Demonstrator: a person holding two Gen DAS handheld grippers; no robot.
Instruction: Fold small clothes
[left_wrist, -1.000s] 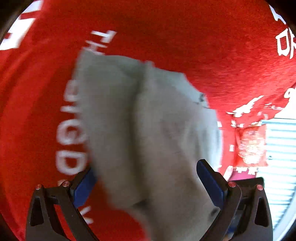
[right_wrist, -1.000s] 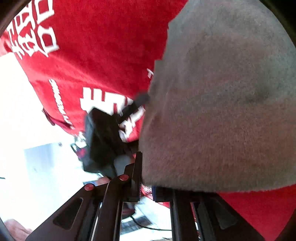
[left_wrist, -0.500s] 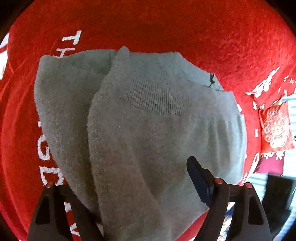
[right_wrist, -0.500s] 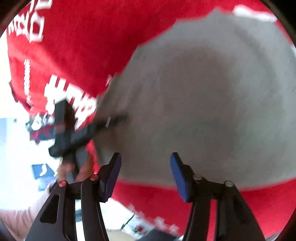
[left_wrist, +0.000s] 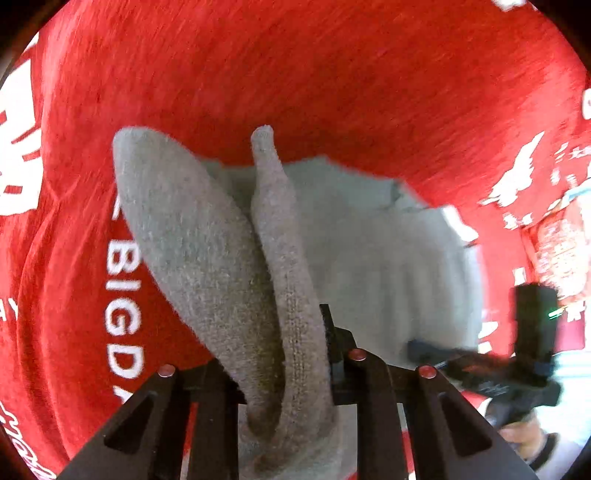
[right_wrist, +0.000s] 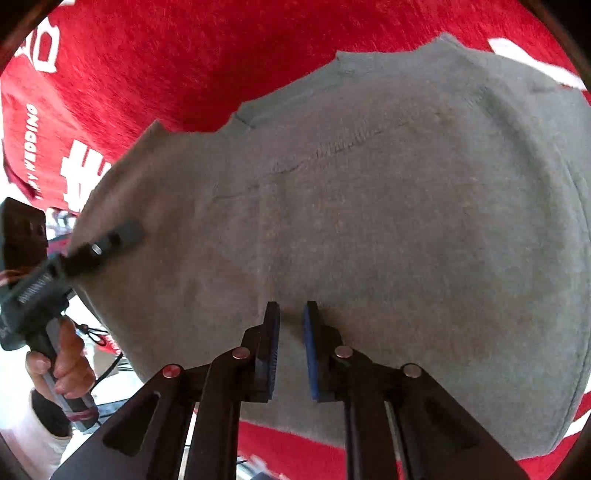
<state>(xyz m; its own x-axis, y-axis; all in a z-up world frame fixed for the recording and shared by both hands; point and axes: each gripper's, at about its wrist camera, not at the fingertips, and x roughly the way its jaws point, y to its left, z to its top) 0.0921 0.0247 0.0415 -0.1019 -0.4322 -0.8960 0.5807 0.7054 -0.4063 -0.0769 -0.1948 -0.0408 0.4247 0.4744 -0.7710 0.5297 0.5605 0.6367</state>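
Observation:
A small grey knit garment (right_wrist: 369, 221) lies on a red cloth with white lettering (right_wrist: 166, 66). In the left wrist view my left gripper (left_wrist: 284, 332) is shut on a bunched fold of the grey garment (left_wrist: 207, 236), lifting its edge off the red cloth (left_wrist: 332, 74). In the right wrist view my right gripper (right_wrist: 291, 314) sits low over the garment's near part, its blue pads a narrow gap apart with nothing between them. The left gripper (right_wrist: 122, 232) shows there at the garment's left edge.
The red cloth's edge hangs at the left in the right wrist view, with a bright floor beyond. A person's hand (right_wrist: 62, 362) holds the left gripper's handle. The right gripper (left_wrist: 480, 365) shows at the right of the left wrist view.
My left gripper has closed on the garment's edge and raised it into a fold. My right gripper's fingers have narrowed from wide open to a small gap and moved over the garment.

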